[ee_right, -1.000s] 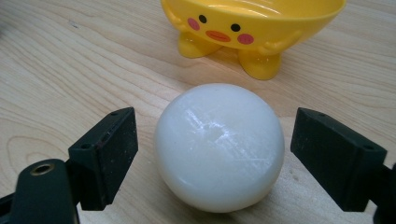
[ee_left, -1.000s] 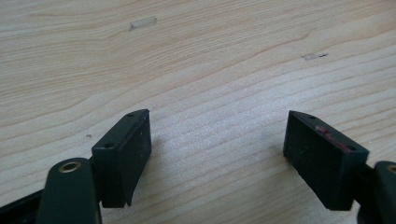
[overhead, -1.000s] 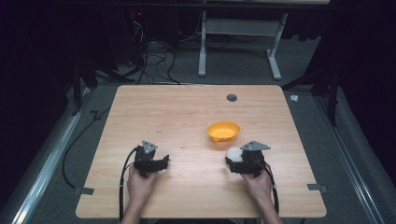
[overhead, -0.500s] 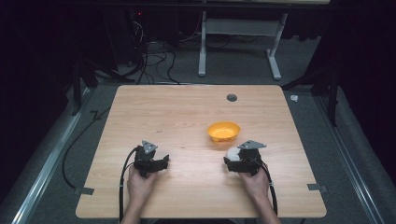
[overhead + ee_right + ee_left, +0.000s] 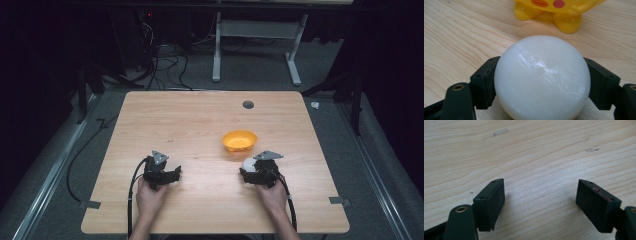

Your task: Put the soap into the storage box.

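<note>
The wooden table [image 5: 200,125] is largely bare, leaving broad room on every side of the yellow bowl [image 5: 239,141]. Near the bowl, toward the person, the right gripper [image 5: 248,172] has just been closing and is clamped on the white ball [image 5: 541,80], judged ready for lifting. Further left of the bowl, the left gripper [image 5: 176,173] is rested with jaws apart, empty.

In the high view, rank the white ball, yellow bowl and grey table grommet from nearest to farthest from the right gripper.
1. white ball: between the jaws of the right gripper.
2. yellow bowl: just beyond the ball, mid-table.
3. grey table grommet: near the far edge.
</note>
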